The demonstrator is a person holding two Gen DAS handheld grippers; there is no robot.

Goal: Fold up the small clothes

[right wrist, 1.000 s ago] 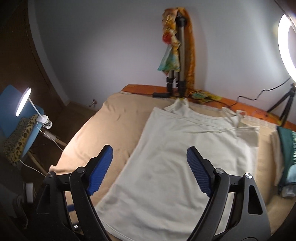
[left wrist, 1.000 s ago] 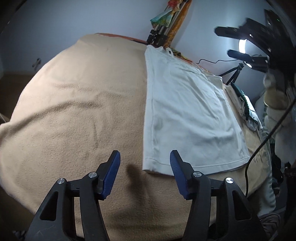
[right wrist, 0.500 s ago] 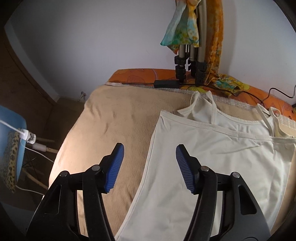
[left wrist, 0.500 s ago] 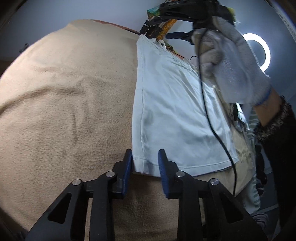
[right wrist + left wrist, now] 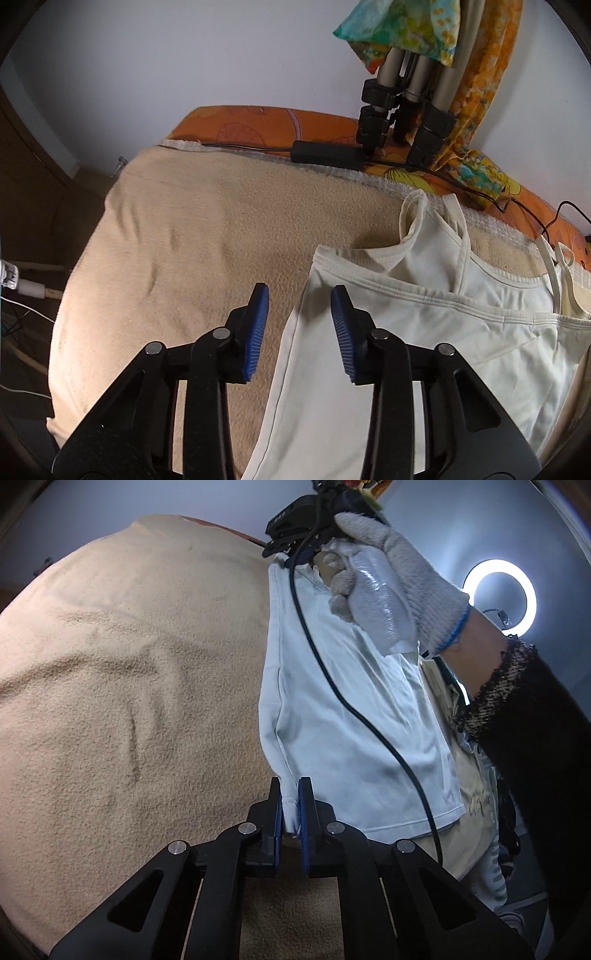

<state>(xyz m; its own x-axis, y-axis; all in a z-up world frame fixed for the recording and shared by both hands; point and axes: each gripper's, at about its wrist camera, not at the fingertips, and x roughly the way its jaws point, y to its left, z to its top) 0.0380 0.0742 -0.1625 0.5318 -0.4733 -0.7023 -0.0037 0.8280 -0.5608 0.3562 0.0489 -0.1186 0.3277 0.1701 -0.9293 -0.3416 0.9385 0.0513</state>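
A white strappy top (image 5: 343, 716) lies flat on a beige blanket (image 5: 129, 672). My left gripper (image 5: 290, 805) is shut on the top's near-left hem corner, with cloth bunched between the blue pads. In the right wrist view the same top (image 5: 424, 332) shows its straps and neckline at the far end. My right gripper (image 5: 299, 299) is open, with its fingers on either side of the top's far-left side edge, just short of the neckline corner. The gloved right hand (image 5: 388, 576) holds that gripper over the top's far end.
The blanket (image 5: 203, 229) covers a bed with an orange patterned edge (image 5: 280, 122) by the wall. A tripod (image 5: 402, 96) draped with colourful scarves stands at the far edge, with a black cable (image 5: 325, 153) beside it. A ring light (image 5: 498, 594) glows on the right.
My left gripper has closed on the hem corner. My right gripper has moved forward and down toward the top's far-left corner and its fingers have narrowed.
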